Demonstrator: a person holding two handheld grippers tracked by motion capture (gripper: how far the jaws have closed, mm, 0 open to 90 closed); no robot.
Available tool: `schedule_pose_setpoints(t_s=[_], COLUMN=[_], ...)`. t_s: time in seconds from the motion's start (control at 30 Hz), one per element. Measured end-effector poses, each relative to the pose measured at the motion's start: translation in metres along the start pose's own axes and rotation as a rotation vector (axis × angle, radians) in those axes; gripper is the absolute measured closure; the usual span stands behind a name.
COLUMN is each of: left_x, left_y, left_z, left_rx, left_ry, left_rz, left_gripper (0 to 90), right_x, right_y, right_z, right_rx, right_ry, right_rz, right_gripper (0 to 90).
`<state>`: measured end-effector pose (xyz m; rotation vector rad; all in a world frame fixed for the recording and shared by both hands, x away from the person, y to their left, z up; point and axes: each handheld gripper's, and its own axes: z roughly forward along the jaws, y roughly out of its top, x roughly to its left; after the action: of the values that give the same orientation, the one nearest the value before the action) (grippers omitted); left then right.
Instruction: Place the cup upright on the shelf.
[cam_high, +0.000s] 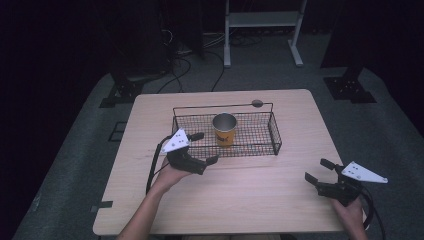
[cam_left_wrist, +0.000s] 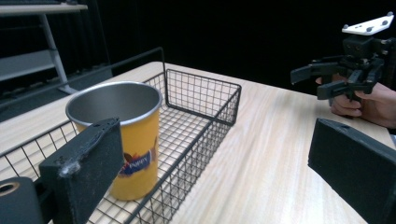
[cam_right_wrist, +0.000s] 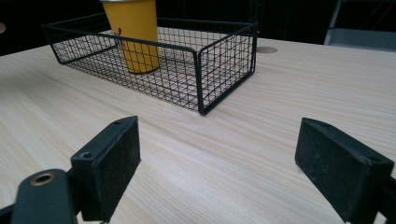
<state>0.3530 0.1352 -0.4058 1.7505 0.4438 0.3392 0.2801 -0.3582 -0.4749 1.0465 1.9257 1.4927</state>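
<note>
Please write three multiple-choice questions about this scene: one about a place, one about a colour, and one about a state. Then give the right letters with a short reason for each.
1. Where does the cup stand?
A. on the bare table
B. inside the wire basket
C. on the floor

2. What colour is the outside of the cup?
A. yellow-orange
B. green
C. blue

3. How are the jaws of the left gripper and the right gripper?
A. both shut
B. one shut on the cup
C. both open, holding nothing

Answers:
1 B: the basket's wire walls surround the cup in the high view.
2 A: its side shows yellow-orange, with a metal inside.
3 C: each gripper view shows a wide gap between its jaws.
</note>
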Motion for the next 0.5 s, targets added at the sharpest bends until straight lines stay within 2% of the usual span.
schedule_pose_setpoints(t_s=[0.13, 0.27, 0.5], left_x=[-0.005, -0.013, -0.019], left_y=[-0.002, -0.003, -0.012], left_z=[-0.004, -0.006, -0.010], left_rx=[-0.005, 0.003, 0.009], left_ry=[-0.002, 0.002, 0.014], left_rz=[-0.011, 0.014, 0.010], left_gripper=[2.8, 2.8, 2.8], right_x=[0.000, 0.000, 0.000], right_y=[0.000, 0.000, 0.000], right_z=[0.000, 0.000, 0.000], right_rx=[0.001, 0.004, 0.004], right_ry=[-0.001, -0.002, -0.002], right_rz=[0.002, -0.002, 0.002], right_gripper=[13.1, 13.2, 13.2])
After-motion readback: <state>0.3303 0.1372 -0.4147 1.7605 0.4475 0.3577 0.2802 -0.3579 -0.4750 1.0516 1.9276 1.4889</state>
